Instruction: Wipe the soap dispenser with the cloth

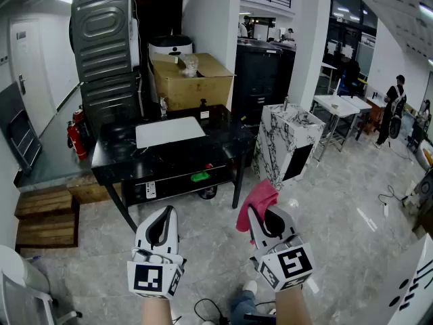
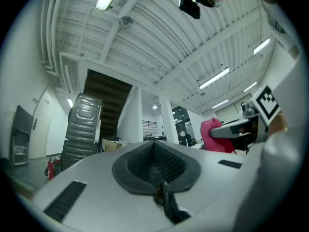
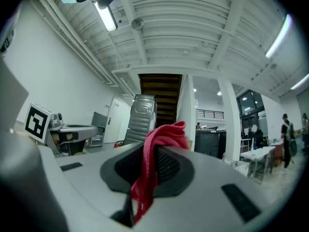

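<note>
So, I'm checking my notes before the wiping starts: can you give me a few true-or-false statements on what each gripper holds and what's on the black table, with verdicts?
1. The right gripper is shut on a pink cloth. True.
2. The left gripper grips a bottle. False: its jaws are together with nothing between them.
3. A white board lies on the black table. True.
4. The cloth rests on the table. False: it hangs from the right gripper above the floor, short of the table.
</note>
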Motion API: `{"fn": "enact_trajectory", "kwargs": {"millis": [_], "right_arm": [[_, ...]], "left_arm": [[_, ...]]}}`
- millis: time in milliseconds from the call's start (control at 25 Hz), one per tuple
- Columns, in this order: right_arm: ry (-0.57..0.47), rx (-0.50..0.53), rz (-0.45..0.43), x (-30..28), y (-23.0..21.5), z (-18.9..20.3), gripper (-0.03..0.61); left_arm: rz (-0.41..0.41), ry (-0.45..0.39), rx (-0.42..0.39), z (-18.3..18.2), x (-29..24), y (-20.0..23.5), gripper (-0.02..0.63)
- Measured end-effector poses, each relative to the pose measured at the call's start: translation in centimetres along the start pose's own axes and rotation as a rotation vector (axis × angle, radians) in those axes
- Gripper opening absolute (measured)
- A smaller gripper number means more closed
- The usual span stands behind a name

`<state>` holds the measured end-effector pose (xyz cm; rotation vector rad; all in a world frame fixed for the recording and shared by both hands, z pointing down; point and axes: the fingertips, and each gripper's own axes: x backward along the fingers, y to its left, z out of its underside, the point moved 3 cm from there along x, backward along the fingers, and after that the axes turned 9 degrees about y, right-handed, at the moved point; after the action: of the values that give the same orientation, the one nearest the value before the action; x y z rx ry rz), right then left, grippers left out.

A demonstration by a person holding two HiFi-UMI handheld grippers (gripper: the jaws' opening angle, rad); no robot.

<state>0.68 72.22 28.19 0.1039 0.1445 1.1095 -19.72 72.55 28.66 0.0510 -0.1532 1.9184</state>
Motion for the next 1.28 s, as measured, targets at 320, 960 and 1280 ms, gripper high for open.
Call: {"fn": "enact_trajectory", "kwargs": {"millis": [320,960,1280], "right_arm": [[0.016,0.023,-0.024,-4.7,-2.7,1.1,0.052],[-0.058,-0.027,-0.143,-27.8,-17.0,1.0,0.054],[-0.009,-0.044,-0.164,-32.8,-21.3,3.1,0.054]], "left_arm": [[0.01,-0.003,-0.014,1.4,-5.4,0.6,0.015],[-0.014,0.03,0.077,4.7,-30.6,6.1,0.054],[0.039,0.11,0.034,8.0,-38.0,5.4,0.252]]}}
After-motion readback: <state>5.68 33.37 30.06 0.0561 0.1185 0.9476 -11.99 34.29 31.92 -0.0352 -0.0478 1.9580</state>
